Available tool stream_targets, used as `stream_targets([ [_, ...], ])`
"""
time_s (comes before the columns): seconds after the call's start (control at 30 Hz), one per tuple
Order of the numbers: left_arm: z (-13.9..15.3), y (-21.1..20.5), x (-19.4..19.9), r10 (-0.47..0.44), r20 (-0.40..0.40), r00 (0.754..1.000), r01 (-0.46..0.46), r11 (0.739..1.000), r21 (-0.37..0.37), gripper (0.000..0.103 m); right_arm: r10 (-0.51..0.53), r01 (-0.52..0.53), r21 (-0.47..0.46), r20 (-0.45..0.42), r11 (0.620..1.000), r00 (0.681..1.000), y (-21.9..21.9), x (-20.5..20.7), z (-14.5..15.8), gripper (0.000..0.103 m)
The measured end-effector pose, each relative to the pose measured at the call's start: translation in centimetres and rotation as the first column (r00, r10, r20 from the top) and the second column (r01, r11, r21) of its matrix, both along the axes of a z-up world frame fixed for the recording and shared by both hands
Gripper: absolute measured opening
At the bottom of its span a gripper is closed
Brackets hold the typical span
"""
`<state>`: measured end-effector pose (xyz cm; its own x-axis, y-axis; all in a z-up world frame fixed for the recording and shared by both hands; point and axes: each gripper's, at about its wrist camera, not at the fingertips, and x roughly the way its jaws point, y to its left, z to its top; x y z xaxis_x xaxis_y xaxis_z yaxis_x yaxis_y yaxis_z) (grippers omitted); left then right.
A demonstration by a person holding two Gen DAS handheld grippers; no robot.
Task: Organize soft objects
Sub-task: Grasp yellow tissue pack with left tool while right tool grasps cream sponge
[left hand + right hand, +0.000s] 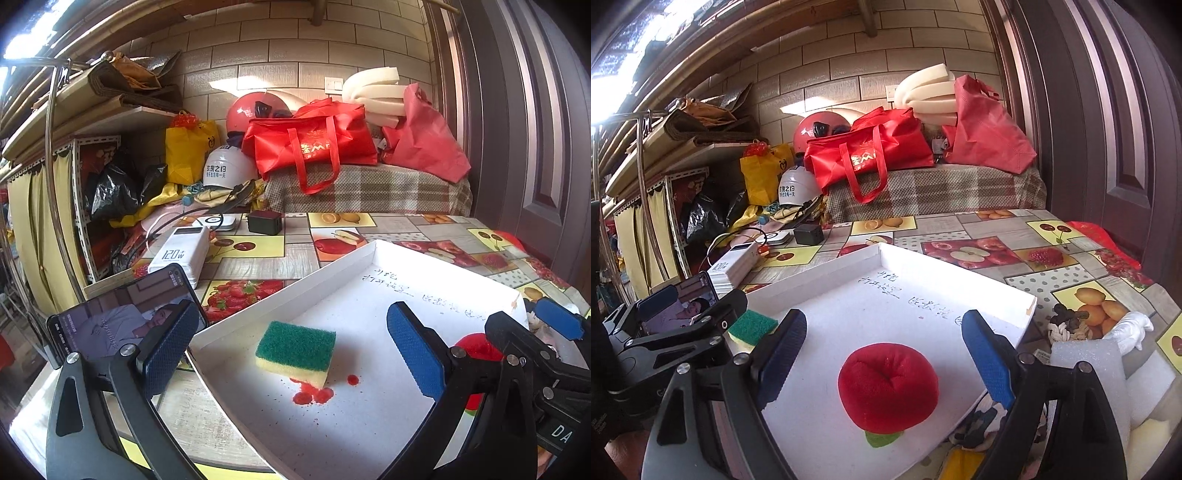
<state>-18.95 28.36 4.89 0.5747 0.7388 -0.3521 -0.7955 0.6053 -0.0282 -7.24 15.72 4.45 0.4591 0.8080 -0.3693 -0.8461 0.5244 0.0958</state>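
Observation:
A green-and-yellow sponge lies flat in the white cardboard tray, over some red stains. My left gripper stands open, its blue pads well apart on either side of the sponge without touching it. In the right wrist view a red plush apple with a green leaf rests in the same tray. My right gripper is open around the apple, with a gap at each pad. The sponge shows at the left there, behind the left gripper's arm. The apple peeks out behind the right gripper in the left view.
A phone on a stand, a white power bank and a black charger sit left of the tray. White foam pieces, a white glove and a knotted rope lie to its right. Red bags and helmets crowd the back.

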Motion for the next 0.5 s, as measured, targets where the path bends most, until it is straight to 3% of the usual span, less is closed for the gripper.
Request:
stream_targets([
  [0.17, 0.1, -0.8, 0.1, -0.011, -0.005, 1.0, 0.011, 1.0, 0.014, 0.103, 0.021, -0.021, -0.014, 0.005, 1.0, 1.0, -1.9, -0.1, -0.1, 0.086],
  [0.3, 0.1, -2.0, 0.4, -0.04, -0.015, 0.999, 0.04, 0.999, 0.021, 0.103, 0.046, -0.045, -0.021, 0.058, 0.999, 0.997, -4.0, -0.6, 0.0, 0.086],
  [0.5, 0.2, -4.4, 0.6, -0.133, 0.005, 0.991, 0.133, 0.991, 0.01, 0.103, 0.082, -0.08, -0.019, 0.117, 0.997, 0.99, -7.6, -0.7, 0.2, 0.086],
])
